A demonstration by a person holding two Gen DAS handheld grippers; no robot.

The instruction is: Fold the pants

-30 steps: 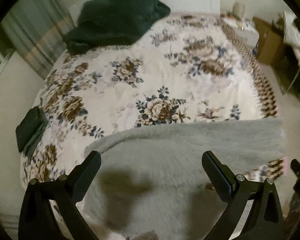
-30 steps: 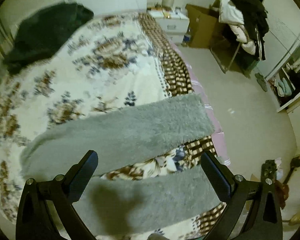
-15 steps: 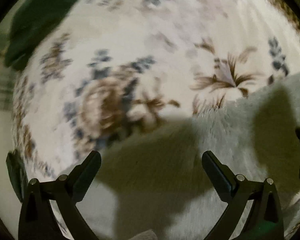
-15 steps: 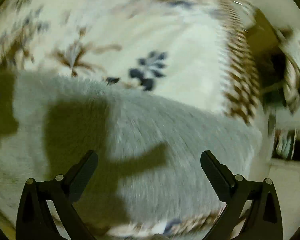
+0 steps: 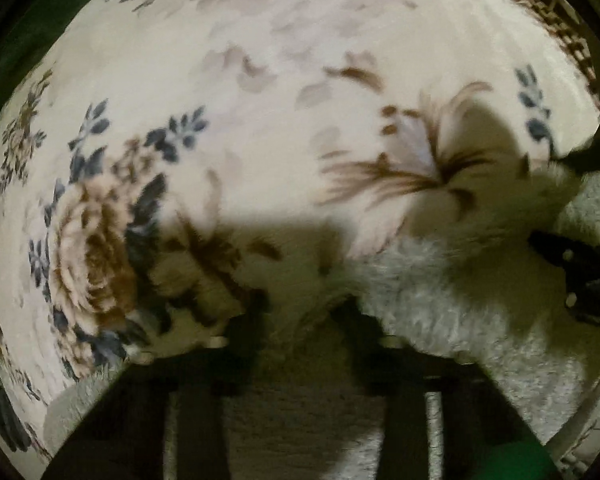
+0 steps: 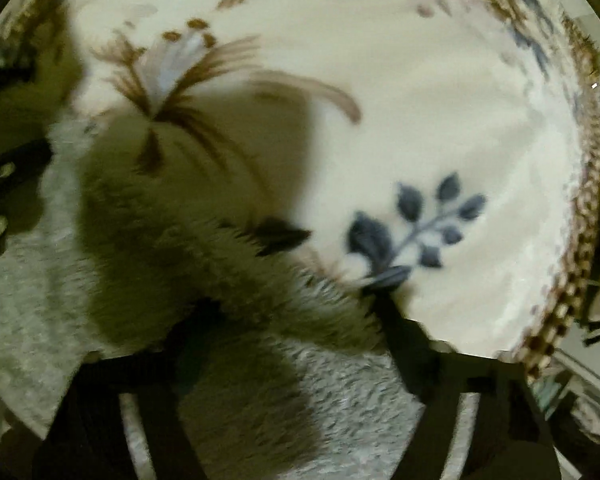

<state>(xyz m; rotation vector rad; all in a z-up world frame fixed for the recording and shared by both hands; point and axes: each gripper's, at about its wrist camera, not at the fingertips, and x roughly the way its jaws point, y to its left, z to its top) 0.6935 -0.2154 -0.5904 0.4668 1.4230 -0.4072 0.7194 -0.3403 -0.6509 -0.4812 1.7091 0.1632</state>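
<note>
Both your grippers pressed down at top edge of grey fleece pants [image 5: 440,320]; left gripper [image 5: 304,320] jaws just closing, nearly together, pinching fleece edge; right gripper [image 6: 296,320] jaws just closing, half apart, fleece between them, grip uncertain through blur; pants lie flat on floral bedspread [image 5: 260,100]; checked border [image 6: 580,220] at right.

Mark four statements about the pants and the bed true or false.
1. The pants are grey and fluffy. True.
2. They lie on a plain blue bedspread. False: the bedspread is cream with brown and blue flowers.
3. The bedspread has a brown checked border. True.
4. The pants cover the whole bedspread. False: much of the flowered cloth shows bare beyond them.
</note>
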